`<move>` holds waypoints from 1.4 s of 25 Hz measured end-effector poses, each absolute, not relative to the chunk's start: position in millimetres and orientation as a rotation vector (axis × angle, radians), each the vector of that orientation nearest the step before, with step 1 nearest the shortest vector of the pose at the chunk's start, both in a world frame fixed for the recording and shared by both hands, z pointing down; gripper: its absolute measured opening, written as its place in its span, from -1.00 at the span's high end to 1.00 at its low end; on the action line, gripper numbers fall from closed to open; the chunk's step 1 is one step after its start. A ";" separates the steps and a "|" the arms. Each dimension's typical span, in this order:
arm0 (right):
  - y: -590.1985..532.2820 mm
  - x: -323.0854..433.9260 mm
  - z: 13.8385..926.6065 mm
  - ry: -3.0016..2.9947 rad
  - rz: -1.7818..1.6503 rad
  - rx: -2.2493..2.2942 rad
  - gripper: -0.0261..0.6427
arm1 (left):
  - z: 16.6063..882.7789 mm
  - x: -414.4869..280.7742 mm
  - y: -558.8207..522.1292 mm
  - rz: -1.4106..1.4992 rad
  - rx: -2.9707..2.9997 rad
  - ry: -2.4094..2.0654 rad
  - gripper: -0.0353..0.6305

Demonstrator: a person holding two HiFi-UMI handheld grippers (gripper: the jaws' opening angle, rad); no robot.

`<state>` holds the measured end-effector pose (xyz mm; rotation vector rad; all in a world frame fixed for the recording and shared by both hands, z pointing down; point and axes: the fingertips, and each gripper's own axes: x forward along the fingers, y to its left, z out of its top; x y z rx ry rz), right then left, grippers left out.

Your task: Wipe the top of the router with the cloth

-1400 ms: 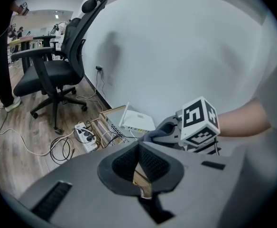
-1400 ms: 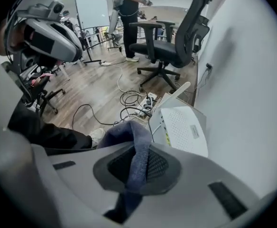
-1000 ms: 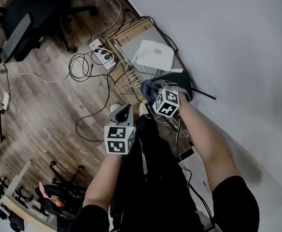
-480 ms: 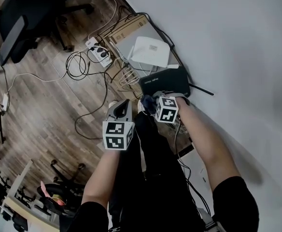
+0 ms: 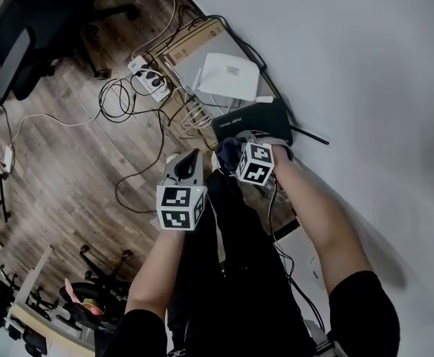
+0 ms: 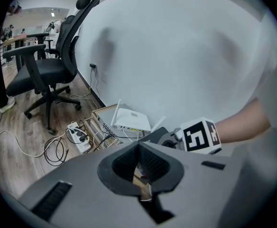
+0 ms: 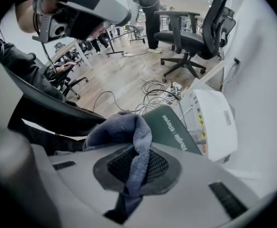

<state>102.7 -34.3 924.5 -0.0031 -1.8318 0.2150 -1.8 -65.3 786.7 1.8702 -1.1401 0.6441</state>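
A black router (image 5: 256, 120) lies on the floor by the wall, with a white router (image 5: 230, 76) just beyond it. My right gripper (image 5: 232, 150) is shut on a blue-grey cloth (image 5: 227, 153) and sits at the black router's near edge. In the right gripper view the cloth (image 7: 125, 131) bulges out from the shut jaws of that gripper (image 7: 136, 155), with the dark router (image 7: 173, 128) and the white router (image 7: 218, 122) ahead. My left gripper (image 5: 189, 162) hangs to the left, shut with nothing in it; in its own view that gripper (image 6: 139, 148) faces both routers.
A white power strip (image 5: 149, 78) and loops of cable (image 5: 124, 99) lie on the wood floor left of the routers. A flat cardboard box (image 5: 191, 47) sits under the white router. An office chair (image 5: 24, 28) stands at far left. The white wall (image 5: 351, 65) runs along the right.
My right gripper with the cloth has drawn back from over the black router towards its near edge, so the router's top now shows. The left gripper has barely shifted.
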 end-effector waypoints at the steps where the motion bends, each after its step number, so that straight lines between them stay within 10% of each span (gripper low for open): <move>1: -41.2 104.2 924.8 -1.827 0.211 0.021 0.89 | 786.8 -2.2 -65.1 0.646 1.869 -1.142 0.91; 35: -18.5 154.6 932.0 -1.623 0.445 -0.099 0.89 | 793.5 4.7 -63.0 0.650 1.873 -1.108 0.91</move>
